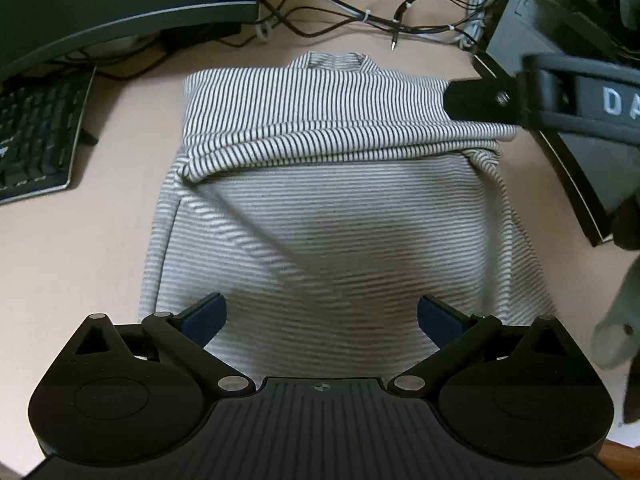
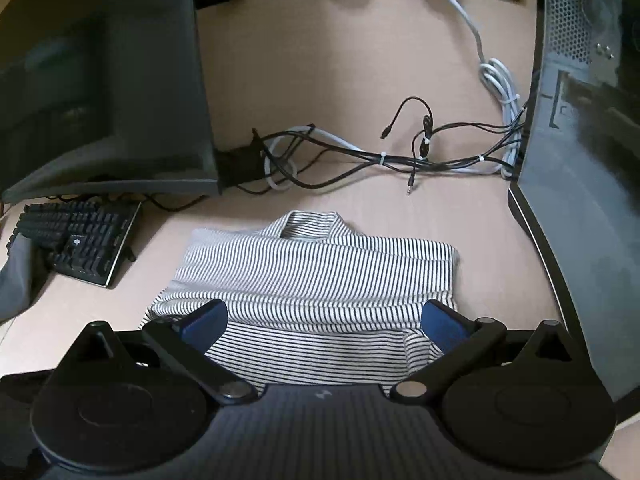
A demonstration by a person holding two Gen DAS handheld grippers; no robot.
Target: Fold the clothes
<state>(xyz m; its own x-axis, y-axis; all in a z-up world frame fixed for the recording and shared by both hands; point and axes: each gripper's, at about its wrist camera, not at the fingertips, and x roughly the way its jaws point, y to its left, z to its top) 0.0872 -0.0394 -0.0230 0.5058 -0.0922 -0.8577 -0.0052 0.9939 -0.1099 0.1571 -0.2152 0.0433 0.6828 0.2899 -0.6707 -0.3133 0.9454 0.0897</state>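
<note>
One striped shirt, two open grippers.

keyboard left on desk | monitor behind it | tangled cables at back | pc case right

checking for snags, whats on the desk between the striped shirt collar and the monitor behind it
In the right wrist view, a tangle of black and white cables crosses the desk between the striped shirt and the monitor.
</note>
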